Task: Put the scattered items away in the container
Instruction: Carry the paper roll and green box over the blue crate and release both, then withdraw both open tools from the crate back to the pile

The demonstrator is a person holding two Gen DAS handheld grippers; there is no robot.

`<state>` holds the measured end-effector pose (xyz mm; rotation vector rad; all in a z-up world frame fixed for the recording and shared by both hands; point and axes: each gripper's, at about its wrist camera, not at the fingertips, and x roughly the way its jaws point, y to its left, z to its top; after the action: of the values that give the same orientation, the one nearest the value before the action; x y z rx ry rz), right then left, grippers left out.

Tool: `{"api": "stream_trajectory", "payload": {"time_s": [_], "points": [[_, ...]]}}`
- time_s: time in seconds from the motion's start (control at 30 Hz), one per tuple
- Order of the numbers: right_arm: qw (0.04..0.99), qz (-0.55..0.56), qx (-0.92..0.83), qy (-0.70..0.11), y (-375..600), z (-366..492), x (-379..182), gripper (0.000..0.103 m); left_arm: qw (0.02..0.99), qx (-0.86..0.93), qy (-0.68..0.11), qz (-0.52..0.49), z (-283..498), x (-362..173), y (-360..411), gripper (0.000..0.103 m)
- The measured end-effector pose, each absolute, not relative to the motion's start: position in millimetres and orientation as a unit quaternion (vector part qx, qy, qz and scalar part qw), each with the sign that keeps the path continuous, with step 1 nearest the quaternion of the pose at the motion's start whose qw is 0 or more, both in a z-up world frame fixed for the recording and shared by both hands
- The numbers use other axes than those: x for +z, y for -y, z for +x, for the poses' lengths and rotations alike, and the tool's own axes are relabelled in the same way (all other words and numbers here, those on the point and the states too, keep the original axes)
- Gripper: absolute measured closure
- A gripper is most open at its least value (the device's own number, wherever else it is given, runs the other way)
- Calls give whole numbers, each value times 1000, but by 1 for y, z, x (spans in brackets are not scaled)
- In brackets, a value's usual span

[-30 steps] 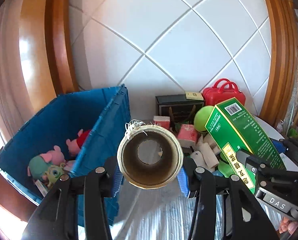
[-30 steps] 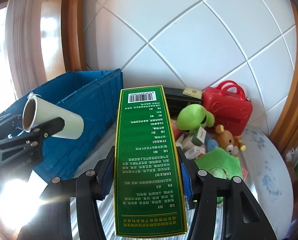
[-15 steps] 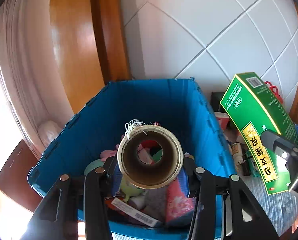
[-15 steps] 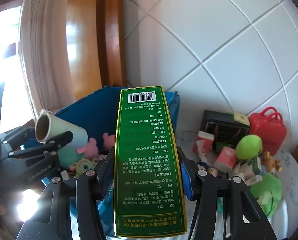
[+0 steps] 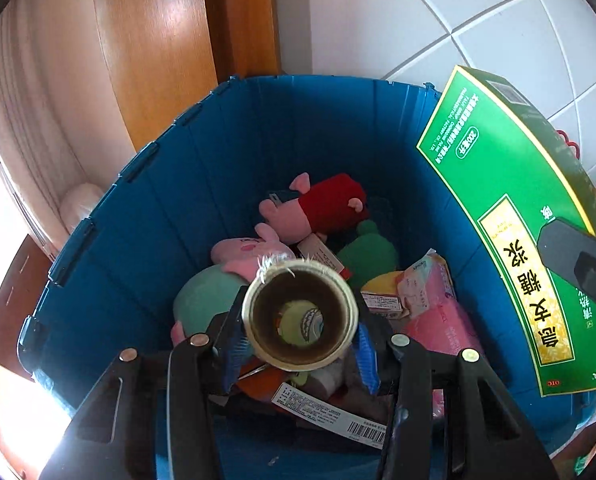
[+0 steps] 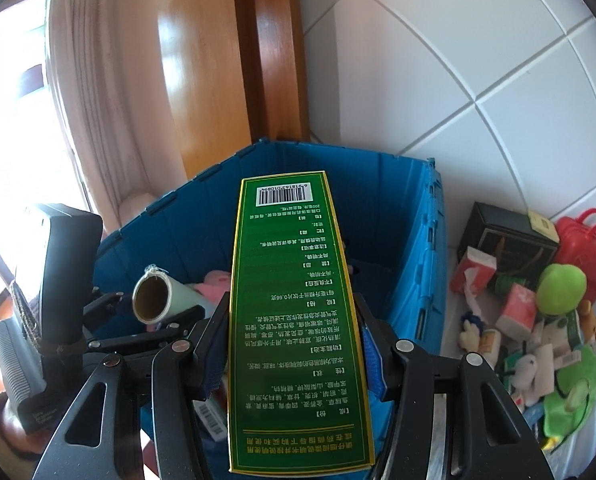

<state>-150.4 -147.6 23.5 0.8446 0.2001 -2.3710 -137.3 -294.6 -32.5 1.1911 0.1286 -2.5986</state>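
Note:
My left gripper (image 5: 298, 332) is shut on a roll of film on a cardboard tube (image 5: 299, 316), held end-on above the open blue crate (image 5: 146, 216). Inside the crate lie pink pig plush toys (image 5: 318, 208), a green plush, pink packets and boxed items. My right gripper (image 6: 294, 344) is shut on a long green medicine box (image 6: 294, 320), raised over the crate's (image 6: 414, 264) near right part. In the left wrist view that green box (image 5: 510, 216) hangs at the right above the crate wall. The right wrist view shows the left gripper (image 6: 170, 320) and its roll (image 6: 162, 298) at the left.
Scattered items lie right of the crate: a red toy case (image 6: 586, 248), a dark box (image 6: 506, 240), a green plush (image 6: 562, 284), red-and-white packets (image 6: 516, 312) and small bottles. A tiled wall and a wooden frame stand behind the crate; a curtain hangs at the left.
Both grippers have swung left from the pile of items to above the crate, still gripping the roll and the green box. The left one now tilts down into the crate.

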Motion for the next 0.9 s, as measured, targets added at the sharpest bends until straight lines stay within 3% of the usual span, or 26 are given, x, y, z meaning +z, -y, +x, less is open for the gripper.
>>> {"api": "stream_trajectory", "payload": {"time_s": [0.07,0.13,0.4,0.53,0.6,0.73,0.9], "points": [[298,324,-894,-80,149,-155,20,49,137,-899,-45,413,-139,-34,294,56],[293,328,-894,-81,149,-159,16,49,136,-899,-45,413,-141,-35,293,48],[270,331,-899,-93,150,-168,10,44,128,-899,-51,417,-142,-40,292,47],[263,333,-901,-95,147,-167,7,19,127,-901,-50,412,-137,-39,288,47],[259,329,-903,-98,145,-164,6,18,128,-903,-48,407,-133,-36,286,47],[256,318,-908,-92,136,-154,11,0,129,-909,-48,393,-122,-29,283,47],[239,294,-921,-88,119,-136,23,0,133,-917,-51,373,-107,-21,278,47]]}}
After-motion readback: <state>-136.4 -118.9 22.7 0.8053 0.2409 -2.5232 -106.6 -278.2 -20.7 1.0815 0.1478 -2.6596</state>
